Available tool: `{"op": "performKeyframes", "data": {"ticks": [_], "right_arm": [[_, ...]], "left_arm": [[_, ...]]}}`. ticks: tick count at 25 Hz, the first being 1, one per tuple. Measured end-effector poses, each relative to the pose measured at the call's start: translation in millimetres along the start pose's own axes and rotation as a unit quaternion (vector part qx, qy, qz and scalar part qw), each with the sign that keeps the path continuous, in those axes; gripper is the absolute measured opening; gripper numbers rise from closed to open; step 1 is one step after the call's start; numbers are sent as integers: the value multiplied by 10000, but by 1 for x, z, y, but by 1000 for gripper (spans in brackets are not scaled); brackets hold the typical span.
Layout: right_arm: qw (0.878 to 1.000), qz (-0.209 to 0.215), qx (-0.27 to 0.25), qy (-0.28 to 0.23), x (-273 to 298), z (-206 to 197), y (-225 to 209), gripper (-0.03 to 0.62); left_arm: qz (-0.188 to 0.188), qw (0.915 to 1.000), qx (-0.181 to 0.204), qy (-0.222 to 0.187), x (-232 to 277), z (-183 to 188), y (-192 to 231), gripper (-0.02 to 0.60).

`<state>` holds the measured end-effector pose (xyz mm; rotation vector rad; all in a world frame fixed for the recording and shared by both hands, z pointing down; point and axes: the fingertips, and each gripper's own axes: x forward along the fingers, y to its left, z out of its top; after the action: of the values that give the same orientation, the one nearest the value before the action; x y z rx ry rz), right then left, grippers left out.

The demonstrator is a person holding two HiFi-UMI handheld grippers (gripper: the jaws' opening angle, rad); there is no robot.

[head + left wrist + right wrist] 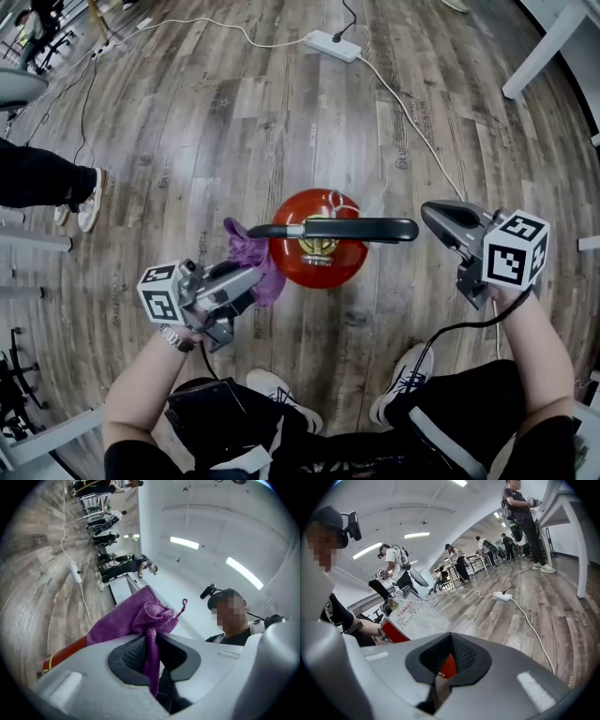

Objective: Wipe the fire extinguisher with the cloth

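One purple cloth [133, 618] clamped in left gripper [149, 658]; one red fire extinguisher [339, 264].

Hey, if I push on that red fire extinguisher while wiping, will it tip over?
Probably not: the fire extinguisher stands upright on the flat wood floor and looks like heavy metal. A shove high up, near its black handle, might rock it.

A red fire extinguisher [292, 248] with a black handle [375, 230] was seen on the grey-brown, wood-grained floor [234, 122]. At its 9 o'clock, a purple cloth [246, 247] was noted. The left gripper [255, 278] and right gripper [429, 214] were finished in grey, their cubes [516, 248] patterned with black-and-white squares.
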<state>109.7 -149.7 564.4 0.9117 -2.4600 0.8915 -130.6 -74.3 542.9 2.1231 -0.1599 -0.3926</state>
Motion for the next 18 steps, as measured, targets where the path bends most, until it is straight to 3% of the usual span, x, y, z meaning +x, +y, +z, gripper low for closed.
{"op": "performKeyframes", "data": {"ticks": [5, 10, 15, 18], "right_arm": [[9992, -11, 5, -412, -18, 22, 3, 5], [9928, 34, -140, -1192, -57, 71, 22, 6], [9748, 879, -546, -1976, -102, 128, 95, 58], [9615, 1636, -943, -1996, -113, 137, 153, 79]], "left_arm": [[-615, 9956, 543, -463, 15, 46, -76, 49], [-1038, 9861, 1101, -687, 37, 79, -128, 48], [-1439, 9792, 1192, -795, 73, 87, -162, 49], [-1509, 9795, 1212, -564, 98, 80, -172, 49]]}}
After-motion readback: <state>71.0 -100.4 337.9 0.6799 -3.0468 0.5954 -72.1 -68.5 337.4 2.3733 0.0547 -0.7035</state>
